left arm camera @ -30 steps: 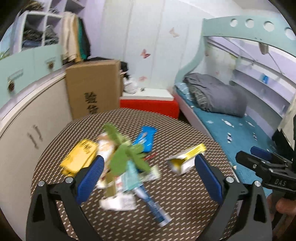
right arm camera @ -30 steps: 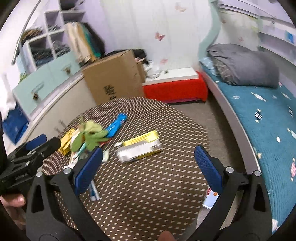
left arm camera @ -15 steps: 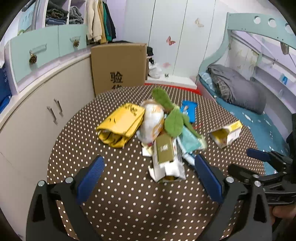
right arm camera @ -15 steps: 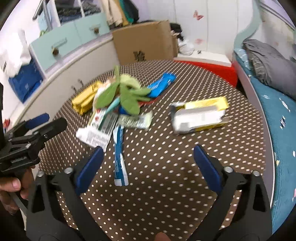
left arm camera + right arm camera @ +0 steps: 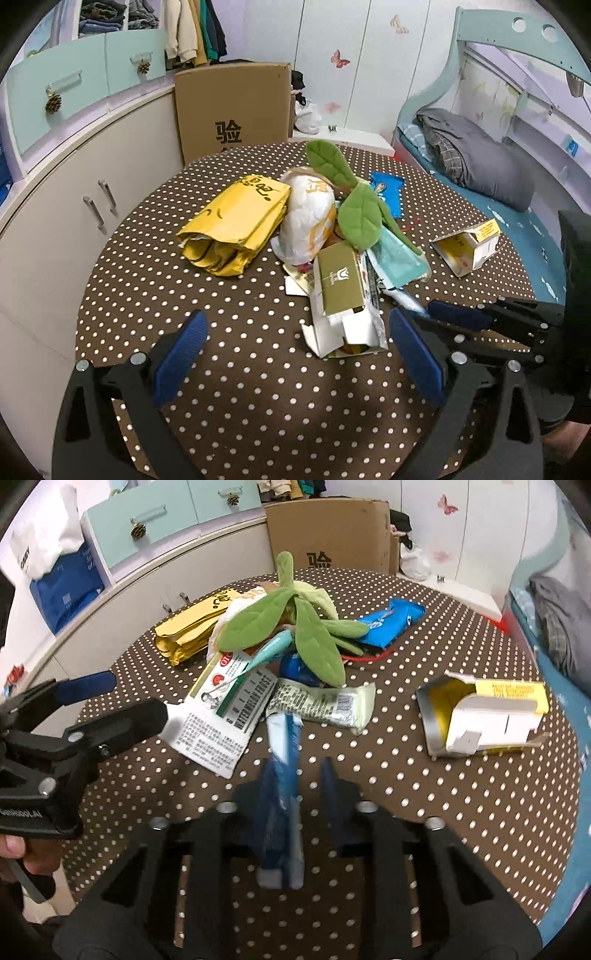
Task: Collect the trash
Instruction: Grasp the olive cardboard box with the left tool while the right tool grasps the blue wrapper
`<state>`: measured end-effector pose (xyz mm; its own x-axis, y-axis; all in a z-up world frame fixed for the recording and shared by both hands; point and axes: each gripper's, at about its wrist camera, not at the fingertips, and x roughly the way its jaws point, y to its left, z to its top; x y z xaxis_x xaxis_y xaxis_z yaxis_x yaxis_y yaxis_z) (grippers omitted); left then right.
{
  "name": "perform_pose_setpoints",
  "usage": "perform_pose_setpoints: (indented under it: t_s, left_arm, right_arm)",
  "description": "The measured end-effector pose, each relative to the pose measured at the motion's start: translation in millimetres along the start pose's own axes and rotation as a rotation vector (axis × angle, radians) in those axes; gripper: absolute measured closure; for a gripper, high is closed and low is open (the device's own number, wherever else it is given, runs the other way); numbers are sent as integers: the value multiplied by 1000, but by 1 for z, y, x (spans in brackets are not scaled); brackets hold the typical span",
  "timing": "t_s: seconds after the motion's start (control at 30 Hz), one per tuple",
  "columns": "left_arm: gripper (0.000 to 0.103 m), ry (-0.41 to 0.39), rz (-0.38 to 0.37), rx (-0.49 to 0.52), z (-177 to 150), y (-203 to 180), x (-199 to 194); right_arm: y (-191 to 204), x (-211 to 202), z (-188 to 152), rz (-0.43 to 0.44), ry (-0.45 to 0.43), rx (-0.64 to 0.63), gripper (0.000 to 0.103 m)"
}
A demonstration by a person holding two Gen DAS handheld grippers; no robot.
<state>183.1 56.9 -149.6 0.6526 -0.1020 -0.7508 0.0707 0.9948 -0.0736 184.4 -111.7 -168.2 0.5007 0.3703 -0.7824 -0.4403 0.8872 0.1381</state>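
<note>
Left wrist view first: your left gripper hangs over the near side of the round polka-dot table with its blue pads spread wide and nothing between them. On the left, bare cloth runs from the pads out to the table's rim, with the curved white cabinet beyond it. Further right lies the trash pile: a folded yellow bag, a crumpled white-and-yellow wrapper, a green plush leaf toy, and a flattened gold-and-white carton reaching almost to the line between your pads. At the far right an opened yellow box sits near the rim by the bed. In the right wrist view your right gripper has pressed nearly together around a long blue-and-white wrapper, which runs from under the pile between the pads; the picture is blurred there, so contact on the right-hand pad is unclear. To its right, open dotted cloth stretches to the rim.
</note>
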Motion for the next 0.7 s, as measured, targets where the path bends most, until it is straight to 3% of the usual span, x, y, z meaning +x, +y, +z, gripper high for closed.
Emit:
perform_pose_setpoints:
  t_s: [0.3,0.33,0.4,0.43,0.7]
  left_arm:
    - [8,49,-34,41,5,-20,31]
    - [12,50,-39,44,6,-21,32]
    - [43,83,-65,52,5,-25,39]
    - [49,98,-78,49,4,-25,42]
    - [57,87,-88,43,-11,-28,24]
  right_arm:
    - [-35,-28,-15,7,-26,90,90]
    - [-40,-32,-17,13,-32,108,90]
    - [-49,-40,-20,19,-46,137,90]
    - [-53,-43,-22,20,-50,147,90]
    - [-73,-65,-29,16,-94,187,90]
